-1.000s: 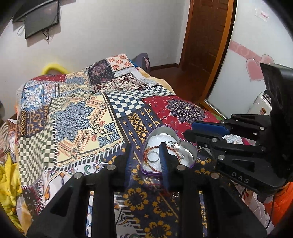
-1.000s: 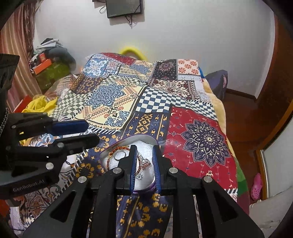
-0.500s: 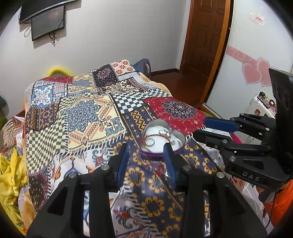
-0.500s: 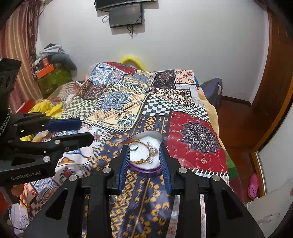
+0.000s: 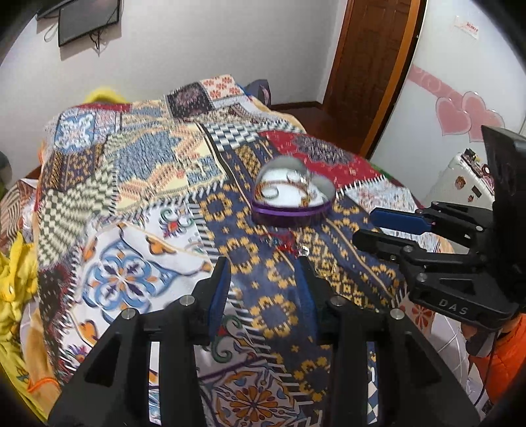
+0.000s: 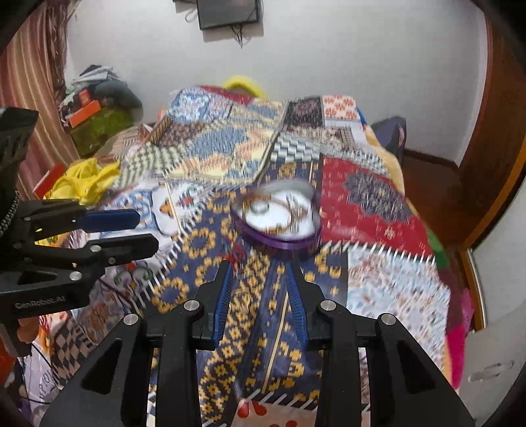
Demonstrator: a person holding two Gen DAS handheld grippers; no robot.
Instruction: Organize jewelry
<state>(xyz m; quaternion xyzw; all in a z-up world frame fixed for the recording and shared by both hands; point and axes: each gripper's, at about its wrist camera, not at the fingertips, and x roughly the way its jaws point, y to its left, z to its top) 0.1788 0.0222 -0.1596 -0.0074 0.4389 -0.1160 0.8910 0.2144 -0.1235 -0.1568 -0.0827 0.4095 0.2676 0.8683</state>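
Observation:
A heart-shaped purple tin (image 5: 292, 200) with a white lining lies open on the patchwork bedspread (image 5: 138, 170). It holds a red-and-gold bracelet, a ring and silver pieces, blurred here. It also shows in the right wrist view (image 6: 279, 223). A small red and silver piece (image 5: 287, 244) lies on the cloth just in front of the tin. My left gripper (image 5: 263, 266) is open and empty, held back from the tin. My right gripper (image 6: 259, 269) is open and empty, also short of the tin. Each gripper shows in the other's view, the right (image 5: 391, 226) and the left (image 6: 131, 233).
The bed's right edge drops to a wooden floor by a brown door (image 5: 368, 65). Yellow cloth (image 6: 82, 177) and clutter lie at the left. A wall-mounted screen (image 6: 227, 13) hangs above the bed head. A white cabinet with pink hearts (image 5: 460, 115) stands at the right.
Both grippers have pulled back and up from the tin, which now sits farther ahead. The right gripper's jaws have widened. The views are blurred by motion.

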